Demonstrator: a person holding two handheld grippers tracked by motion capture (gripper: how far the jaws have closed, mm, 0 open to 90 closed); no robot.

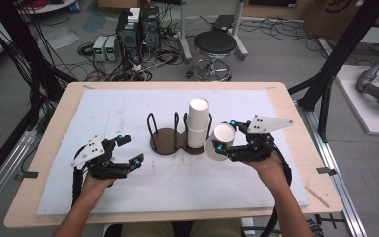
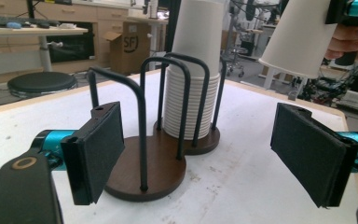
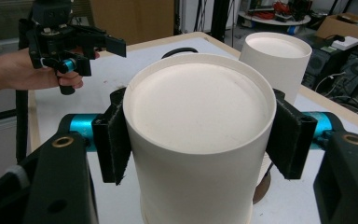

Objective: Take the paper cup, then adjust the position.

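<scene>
Nearest the camera in the right gripper view, I am looking at the upturned base of a white paper cup (image 3: 198, 109), and my right gripper (image 1: 225, 137) is grasping it: both black pads are pressing flat against its sides, one on each flank. In the high view that cup (image 1: 220, 141) is hanging tilted above the counter (image 1: 296, 143), just beside the right-hand end of the holder, toward the counter's right edge and about midway between its near and far edges.

The cup holder (image 1: 167, 140) is sitting near the middle of the counter on the white mat (image 1: 108, 113). It is a dark brown base of two joined discs with black wire hoops standing up from it. The right-hand disc is carrying a stack of white cups (image 1: 198, 122), upside down, inside its hoops; the left-hand disc is standing bare. In the left gripper view the many rims of the stack (image 2: 190, 102) are showing as tight rings.

My left gripper (image 1: 130, 149) is released, its jaws standing wide with nothing between them. I am holding it low over the mat to the left of the holder, nearer the counter's near edge, pointing toward the hoops and apart from them.
</scene>
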